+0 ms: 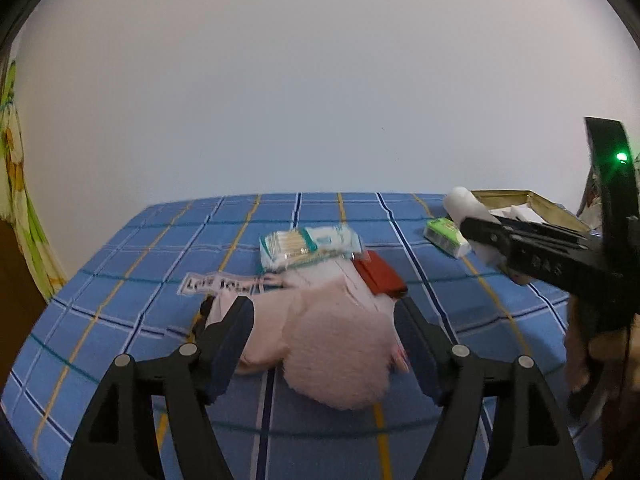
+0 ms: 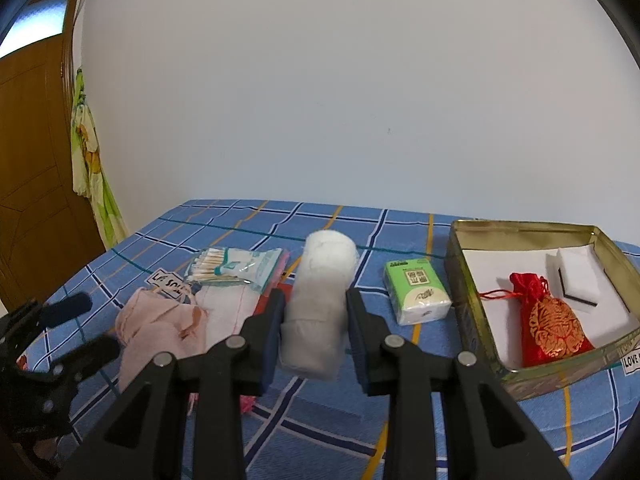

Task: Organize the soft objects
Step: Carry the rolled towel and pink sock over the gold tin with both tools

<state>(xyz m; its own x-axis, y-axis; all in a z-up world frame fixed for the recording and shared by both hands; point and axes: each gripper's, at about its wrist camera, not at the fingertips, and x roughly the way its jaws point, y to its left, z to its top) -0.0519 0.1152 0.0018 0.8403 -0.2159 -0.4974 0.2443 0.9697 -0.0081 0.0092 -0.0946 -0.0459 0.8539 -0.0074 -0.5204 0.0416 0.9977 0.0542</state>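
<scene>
While clamped on a white roll (image 2: 318, 304) above the blue checked cloth (image 2: 320, 420), right gripper (image 2: 316, 334); left gripper (image 1: 324, 344) spread wide around a pink plush (image 1: 336, 344). Possible slip: soft roll squeezing out short of the tin (image 2: 532, 376).

- A plain white wall (image 2: 340, 100) is filling the upper and middle frame in both views, evenly lit.
- A brown wooden door (image 2: 32, 152) is standing at the far left of the right wrist view.
- A green and yellow printed cloth (image 2: 90, 152) is hanging beside it.
- A blue checked tablecloth (image 1: 160, 240) is covering the lower frame.
</scene>
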